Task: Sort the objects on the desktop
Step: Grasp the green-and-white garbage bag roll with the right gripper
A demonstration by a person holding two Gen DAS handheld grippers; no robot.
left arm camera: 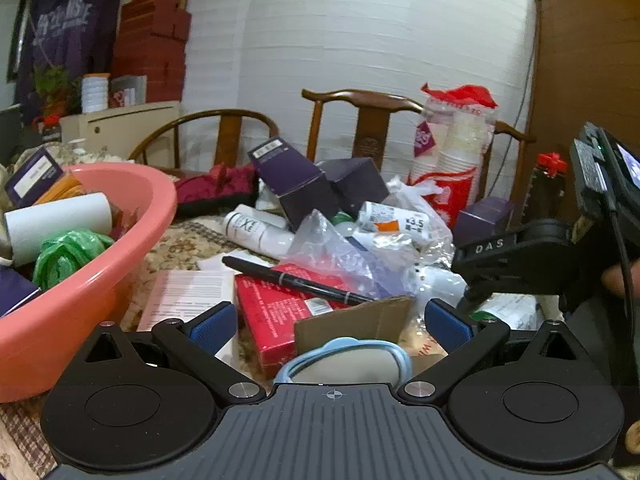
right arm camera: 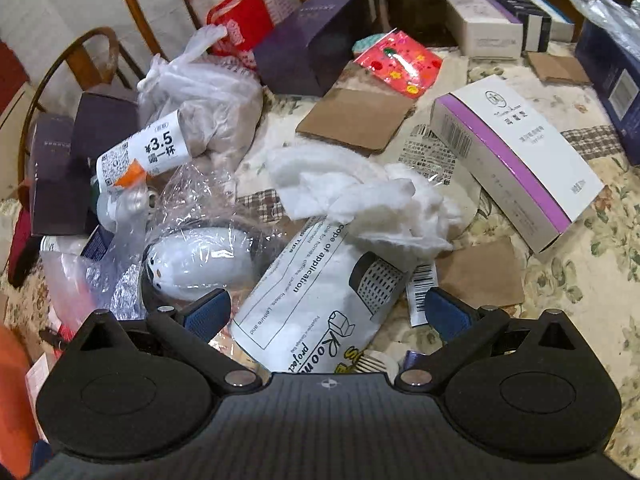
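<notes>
Cluttered floral tablecloth (right arm camera: 576, 280) under both views, white panelled wall and wooden chairs (left arm camera: 360, 120) behind. Left wrist view: left gripper (left arm camera: 328, 324) released, blue pads wide apart, nothing between them; red box (left arm camera: 276, 312) and black pen (left arm camera: 292, 280) at centre, cardboard flap (left arm camera: 360, 320) just below, pink basin (left arm camera: 100, 280) at left, right gripper body at right edge. Right wrist view: right gripper (right arm camera: 328, 316) also spread, straddling white printed bag (right arm camera: 312, 296) at lower centre without clamping it; crumpled white tissue (right arm camera: 360, 200) centre, purple-striped white box (right arm camera: 516, 160) right.

Behind the table I see two wooden chairs (left arm camera: 360, 120), a white slatted wall (left arm camera: 360, 32), a brown wooden cabinet (left arm camera: 588, 60) and stacked red boxes (left arm camera: 152, 48).
</notes>
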